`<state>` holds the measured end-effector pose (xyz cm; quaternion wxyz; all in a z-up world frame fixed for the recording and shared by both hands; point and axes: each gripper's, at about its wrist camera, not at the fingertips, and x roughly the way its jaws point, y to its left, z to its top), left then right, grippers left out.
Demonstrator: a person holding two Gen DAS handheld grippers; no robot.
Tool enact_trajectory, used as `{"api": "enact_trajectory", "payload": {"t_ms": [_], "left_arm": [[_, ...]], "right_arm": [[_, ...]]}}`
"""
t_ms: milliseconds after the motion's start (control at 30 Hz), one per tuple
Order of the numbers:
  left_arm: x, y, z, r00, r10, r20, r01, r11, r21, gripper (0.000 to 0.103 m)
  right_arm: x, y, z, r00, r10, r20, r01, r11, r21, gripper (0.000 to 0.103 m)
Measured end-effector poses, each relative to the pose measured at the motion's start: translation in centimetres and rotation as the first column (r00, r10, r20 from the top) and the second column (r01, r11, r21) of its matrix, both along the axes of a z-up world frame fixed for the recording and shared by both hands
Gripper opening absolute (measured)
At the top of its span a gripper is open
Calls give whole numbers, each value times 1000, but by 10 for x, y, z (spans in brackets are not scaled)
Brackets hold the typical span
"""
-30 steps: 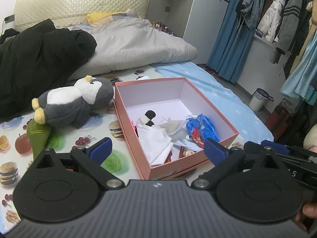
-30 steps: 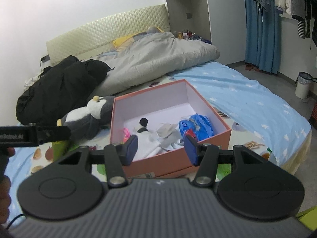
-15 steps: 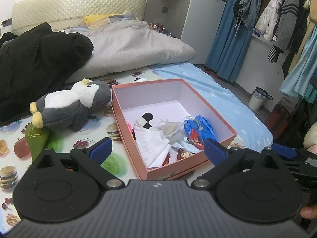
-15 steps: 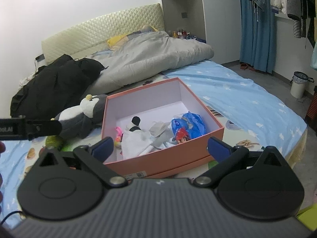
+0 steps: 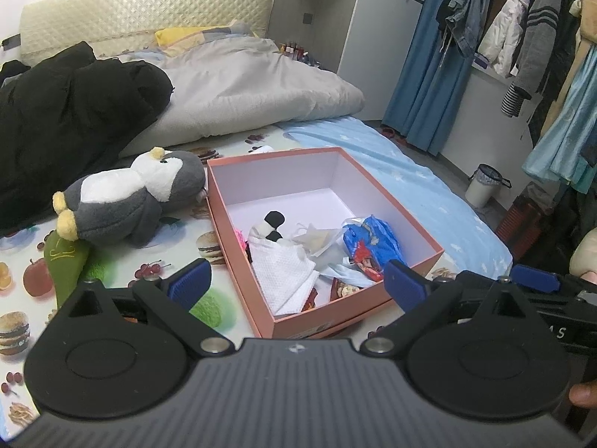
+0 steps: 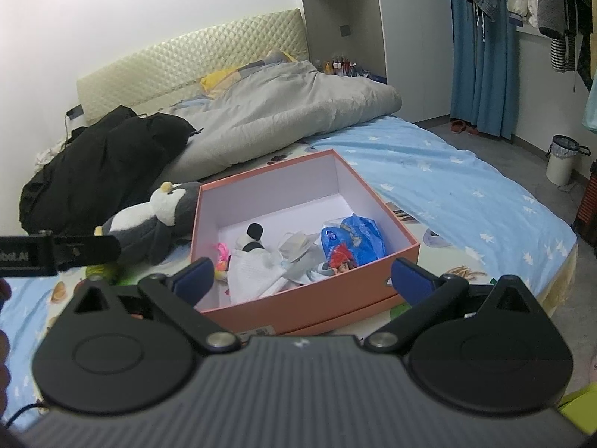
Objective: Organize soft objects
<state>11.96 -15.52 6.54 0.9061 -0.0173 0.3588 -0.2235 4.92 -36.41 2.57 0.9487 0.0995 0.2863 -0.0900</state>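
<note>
One pink box (image 5: 406,220) sits on a cluttered bed (image 6: 466,194) beside a wardrobe (image 6: 410,37).

Matt pink cardboard box (image 5: 391,201), smooth white inside. Fuzzy grey-and-white plush penguin (image 5: 127,205) left of it. Shiny, crinkly blue plastic bag (image 5: 371,240) and bumpy white cloth (image 5: 283,272) inside.

Pink box (image 5: 238,224), grey-white penguin (image 5: 127,205), blue bag (image 5: 373,239), fruit-print mat (image 5: 33,280)
</note>
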Motion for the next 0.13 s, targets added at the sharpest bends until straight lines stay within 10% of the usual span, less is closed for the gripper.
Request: {"api": "enact_trajectory", "payload": {"t_ms": [133], "left_arm": [[0,2,-1,1000,0,-2,0,1000,1,100]], "right_arm": [[0,1,0,1000,-1,0,1,1000,-2,103]]}}
